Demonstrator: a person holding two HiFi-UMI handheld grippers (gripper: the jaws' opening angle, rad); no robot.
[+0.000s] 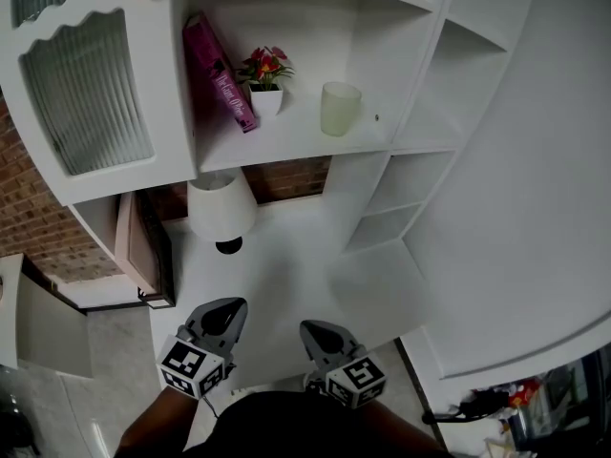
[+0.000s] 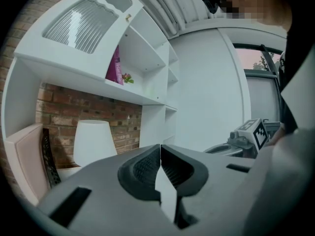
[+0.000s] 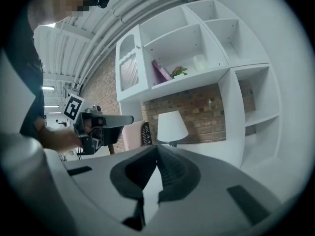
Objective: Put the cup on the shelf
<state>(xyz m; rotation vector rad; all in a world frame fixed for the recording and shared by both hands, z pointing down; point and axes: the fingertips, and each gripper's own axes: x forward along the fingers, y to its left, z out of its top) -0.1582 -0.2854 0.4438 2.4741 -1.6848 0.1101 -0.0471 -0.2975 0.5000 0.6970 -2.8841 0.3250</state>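
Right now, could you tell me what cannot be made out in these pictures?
Head view: contents behind the cabinet door, hidden by its ribbed glass.
Head view: print on the pink book, too small to read.
Head view: base of the lamp, mostly covered by its shade.
Head view: inside of the cup, hidden by its own wall.

The left tool [image 1: 227, 309] and right tool [image 1: 313, 330] are matte grey shells with rounded noses. Behind them sit the left cube [image 1: 194, 367] and right cube [image 1: 356, 380], both white with black square markers on their faces. Seen close, the pads [image 2: 145, 167] are dark and finely ribbed, and narrow dark slots [image 2: 69, 205] are cut into the grey shell. The person wears a black top [image 1: 286, 427].
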